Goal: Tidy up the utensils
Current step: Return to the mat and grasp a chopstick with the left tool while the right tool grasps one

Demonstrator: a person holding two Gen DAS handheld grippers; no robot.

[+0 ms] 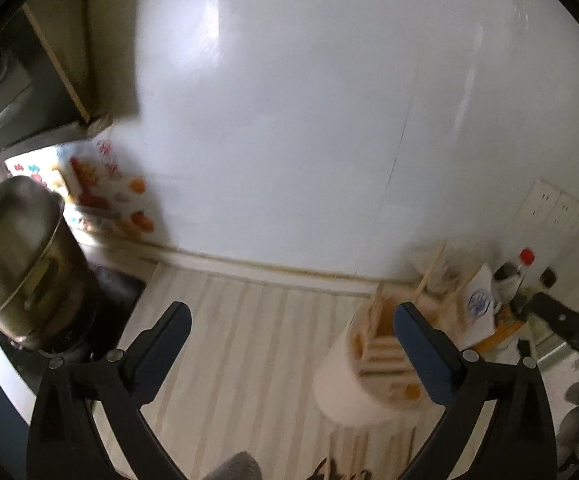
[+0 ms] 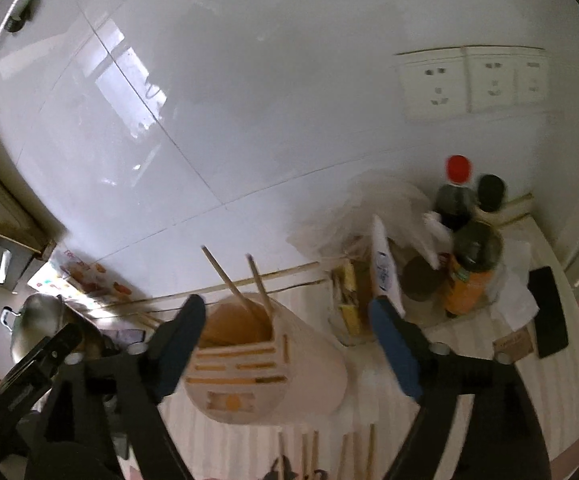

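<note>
A white cylindrical utensil holder (image 2: 273, 364) with a slotted wooden top stands on the striped counter. Two wooden chopsticks (image 2: 241, 280) stick up out of it. Several loose chopsticks (image 2: 329, 452) lie on the counter in front of it. My right gripper (image 2: 285, 344) is open and empty, its jaws on either side of the holder's top. In the left wrist view the holder (image 1: 357, 376) sits to the right, beside the right finger (image 1: 425, 352). My left gripper (image 1: 289, 344) is open and empty above bare counter.
A steel pot (image 1: 17, 256) sits on the stove at left. Bottles (image 2: 469, 248), a plastic bag (image 2: 369, 208) and a carton (image 2: 385, 268) crowd the back right corner. A black phone (image 2: 549, 312) lies at right. The white tiled wall (image 2: 249, 100) has outlets (image 2: 469, 80).
</note>
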